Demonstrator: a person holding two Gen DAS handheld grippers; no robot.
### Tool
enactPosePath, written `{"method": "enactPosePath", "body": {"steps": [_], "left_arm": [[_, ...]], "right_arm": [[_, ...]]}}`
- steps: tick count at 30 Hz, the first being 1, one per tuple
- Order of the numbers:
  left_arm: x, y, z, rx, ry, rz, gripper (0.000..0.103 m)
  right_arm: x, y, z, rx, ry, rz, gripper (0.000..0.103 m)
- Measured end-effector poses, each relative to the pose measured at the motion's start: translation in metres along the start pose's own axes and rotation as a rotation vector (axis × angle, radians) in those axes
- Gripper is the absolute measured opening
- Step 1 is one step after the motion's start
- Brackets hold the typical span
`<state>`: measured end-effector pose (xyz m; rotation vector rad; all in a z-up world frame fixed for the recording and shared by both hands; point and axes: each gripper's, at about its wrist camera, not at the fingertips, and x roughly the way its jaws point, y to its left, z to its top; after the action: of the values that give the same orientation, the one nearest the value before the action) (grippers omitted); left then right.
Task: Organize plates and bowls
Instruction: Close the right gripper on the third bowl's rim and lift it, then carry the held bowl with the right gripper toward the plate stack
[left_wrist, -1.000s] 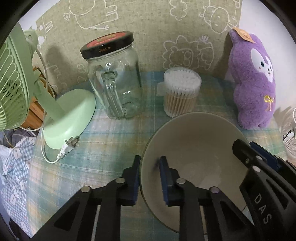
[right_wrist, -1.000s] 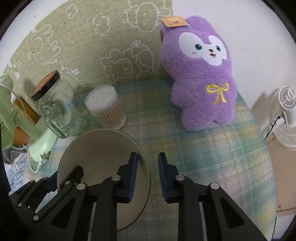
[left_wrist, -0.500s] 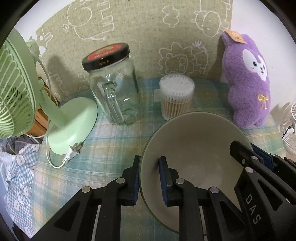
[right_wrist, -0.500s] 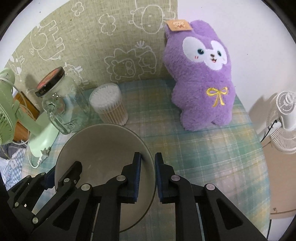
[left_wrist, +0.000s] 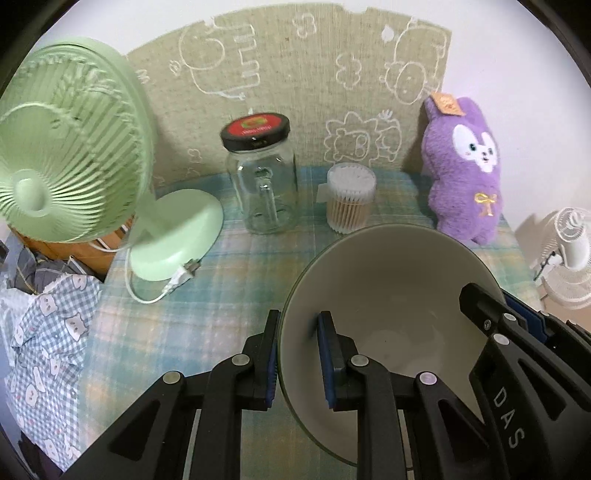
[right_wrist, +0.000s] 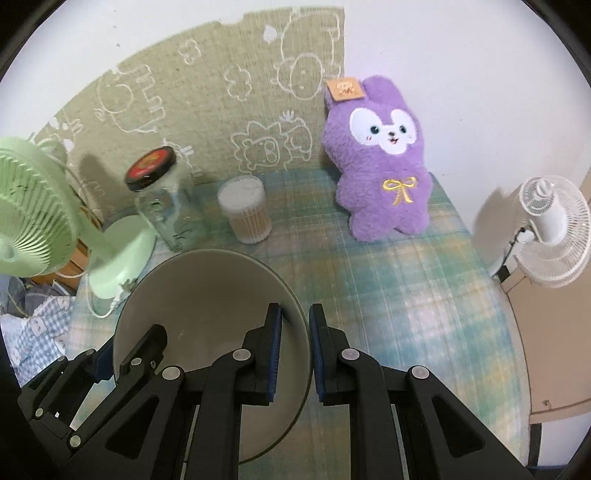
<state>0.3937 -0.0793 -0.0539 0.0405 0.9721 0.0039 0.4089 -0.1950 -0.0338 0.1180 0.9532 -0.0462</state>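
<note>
A wide grey-green bowl (left_wrist: 399, 306) with a pale inside is held up above the checked tablecloth (left_wrist: 221, 280) by both grippers. My left gripper (left_wrist: 298, 354) is shut on its left rim, one finger inside and one outside. My right gripper (right_wrist: 294, 347) is shut on its right rim in the same way; the bowl (right_wrist: 207, 302) fills the lower left of the right wrist view. In each view the other gripper shows at the opposite rim. No plates are in view.
At the back stand a glass jar with a black lid (left_wrist: 262, 184), a tub of cotton swabs (left_wrist: 351, 199) and a purple plush rabbit (right_wrist: 384, 166). A green desk fan (left_wrist: 66, 147) stands at the left. A white fan (right_wrist: 550, 229) stands off the table's right edge.
Both grippers have risen and pulled back with the bowl between them; the jar, swabs and plush now look farther away and lower. The right gripper's jaws closed on the rim.
</note>
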Motion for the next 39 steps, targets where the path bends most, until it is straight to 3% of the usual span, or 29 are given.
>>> {"method": "enactPosePath", "body": {"steps": [20, 39], "left_arm": [[-0.126, 0.058, -0.078, 0.051, -0.078, -0.063, 0.017], [-0.154, 0.108, -0.17, 0.055, -0.072, -0.077, 0.017]], "right_arm": [[-0.143, 0.054, -0.094, 0.051, -0.08, -0.055, 0.018], [-0.175, 0.096, -0.199, 0.046, -0.076, -0.071, 0.018]]}}
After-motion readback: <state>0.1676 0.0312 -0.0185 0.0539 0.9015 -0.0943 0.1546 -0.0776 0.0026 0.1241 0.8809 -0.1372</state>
